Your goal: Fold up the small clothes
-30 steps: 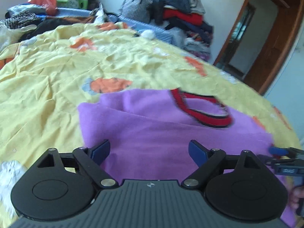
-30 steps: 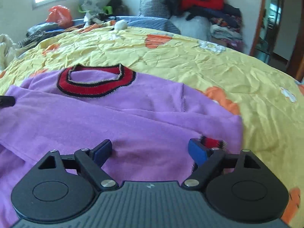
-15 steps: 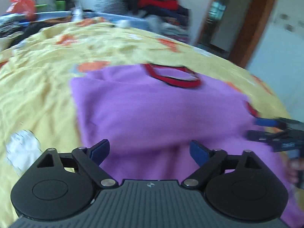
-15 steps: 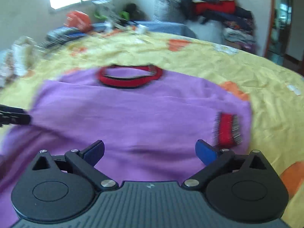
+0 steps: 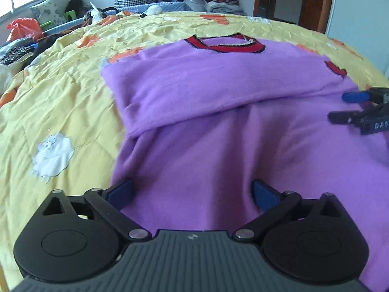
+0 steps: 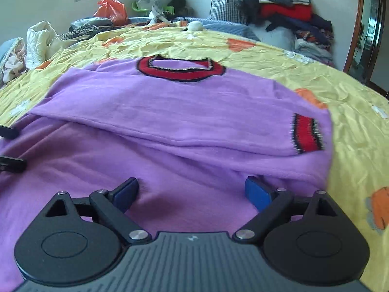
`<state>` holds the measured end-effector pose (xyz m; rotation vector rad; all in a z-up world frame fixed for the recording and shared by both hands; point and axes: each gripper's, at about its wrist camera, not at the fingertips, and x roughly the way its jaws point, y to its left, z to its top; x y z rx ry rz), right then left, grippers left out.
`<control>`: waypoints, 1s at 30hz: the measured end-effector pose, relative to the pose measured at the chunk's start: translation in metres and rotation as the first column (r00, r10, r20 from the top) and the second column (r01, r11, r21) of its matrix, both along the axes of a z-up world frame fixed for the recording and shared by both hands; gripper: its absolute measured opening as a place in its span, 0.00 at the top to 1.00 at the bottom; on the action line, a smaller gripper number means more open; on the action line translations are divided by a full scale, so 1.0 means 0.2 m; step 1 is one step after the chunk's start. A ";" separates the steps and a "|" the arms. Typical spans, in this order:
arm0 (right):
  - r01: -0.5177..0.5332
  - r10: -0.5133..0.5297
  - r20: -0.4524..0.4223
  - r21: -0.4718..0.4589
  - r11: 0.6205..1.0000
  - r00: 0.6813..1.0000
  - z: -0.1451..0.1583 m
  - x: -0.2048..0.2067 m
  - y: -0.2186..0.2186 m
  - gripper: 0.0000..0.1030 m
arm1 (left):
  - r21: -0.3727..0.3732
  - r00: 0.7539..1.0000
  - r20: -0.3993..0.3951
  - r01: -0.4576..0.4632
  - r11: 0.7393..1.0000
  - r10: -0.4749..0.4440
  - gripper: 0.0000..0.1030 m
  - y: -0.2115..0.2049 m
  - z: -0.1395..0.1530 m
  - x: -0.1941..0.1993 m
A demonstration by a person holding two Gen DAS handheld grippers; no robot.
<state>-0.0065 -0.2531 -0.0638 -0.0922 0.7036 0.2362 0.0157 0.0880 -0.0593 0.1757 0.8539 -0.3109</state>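
Purple sweater (image 6: 184, 112), red collar (image 6: 180, 69), sleeves folded

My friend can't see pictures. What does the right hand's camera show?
A fuzzy purple sweater with a red knitted collar lies on a wrinkled yellow bedspread, one sleeve folded across it, its red cuff at the right. The right gripper hovers above the sweater, jaws open and empty.

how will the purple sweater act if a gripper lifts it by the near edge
The purple sweater would probably droop: it lies soft, with a sleeve folded across it. The fuzzy knit should grip rather than slip. Its sleeve, with the red cuff, may slide off and undo that fold.
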 end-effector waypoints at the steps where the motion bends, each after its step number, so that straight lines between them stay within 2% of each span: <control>1: 0.007 -0.007 -0.002 0.003 1.000 1.000 0.00 0.00 -0.01 0.08 | -0.008 0.999 -0.015 -0.030 1.000 0.030 0.00 0.02 0.01 0.00; 3: 0.034 -0.034 -0.020 0.005 0.999 0.999 0.02 -0.03 -0.01 0.08 | -0.039 0.998 -0.027 -0.056 0.998 0.055 0.05 0.04 0.07 -0.05; 4: 0.052 -0.051 -0.027 0.006 0.999 0.998 0.04 -0.07 0.00 0.07 | -0.061 0.998 -0.022 -0.064 0.996 0.063 0.04 0.05 0.10 -0.10; 6: 0.023 -0.022 -0.027 0.032 0.999 0.999 0.07 -0.19 0.04 0.07 | -0.124 0.998 -0.031 -0.050 0.991 0.046 0.02 0.04 0.14 -0.20; 8: -0.010 0.011 -0.038 0.041 0.999 0.999 0.08 -0.30 0.09 0.07 | -0.145 0.998 -0.055 -0.024 0.989 0.016 0.01 0.00 0.14 -0.29; 11: -0.008 0.008 -0.080 0.000 1.000 0.997 0.02 -0.41 0.17 0.06 | -0.104 0.996 -0.093 -0.008 0.995 -0.001 0.00 -0.07 0.06 -0.42; 13: 0.013 -0.016 -0.061 -0.041 0.999 0.998 0.01 -0.49 0.18 0.00 | -0.059 0.998 -0.051 -0.023 0.998 0.020 0.00 -0.09 0.02 -0.50; 15: 0.053 -0.053 -0.074 -0.005 0.999 0.996 0.00 -0.57 0.12 0.00 | -0.015 0.999 -0.022 -0.026 1.000 0.026 0.00 -0.11 0.00 -0.59; 18: 0.056 -0.058 -0.062 -0.019 0.998 0.996 -0.02 -0.74 0.08 0.00 | -0.024 0.998 -0.019 -0.067 0.997 0.067 0.00 -0.08 -0.01 -0.70; 21: 0.083 -0.084 -0.066 -0.022 0.996 0.994 -0.03 -0.92 0.06 0.00 | -0.014 0.998 -0.032 -0.059 0.998 0.058 0.00 -0.06 0.00 -0.78; 23: 0.098 -0.099 -0.071 -0.017 0.995 0.993 -0.03 -1.03 0.06 0.00 | -0.009 0.997 -0.060 -0.046 0.999 0.046 0.00 -0.04 0.01 -0.83; 25: 0.078 -0.084 -0.105 -0.053 0.996 0.991 -0.01 -1.09 0.06 0.00 | 0.001 0.995 -0.100 -0.028 1.000 0.028 0.00 -0.01 0.02 -0.88; 27: 0.105 -0.109 -0.101 -0.042 0.994 0.989 0.03 -1.12 0.06 0.00 | -0.083 0.982 -0.187 -0.045 0.996 0.029 0.00 0.06 0.02 -0.92; 28: 0.122 -0.124 -0.078 -0.024 0.992 0.989 0.04 -1.12 0.06 0.00 | -0.126 0.979 -0.198 -0.071 0.990 0.045 0.00 0.10 0.01 -0.95; 30: 0.116 -0.114 -0.053 0.030 0.993 0.992 0.05 -1.10 0.08 0.00 | -0.157 0.989 -0.133 -0.084 0.984 0.063 0.00 0.13 0.01 -0.99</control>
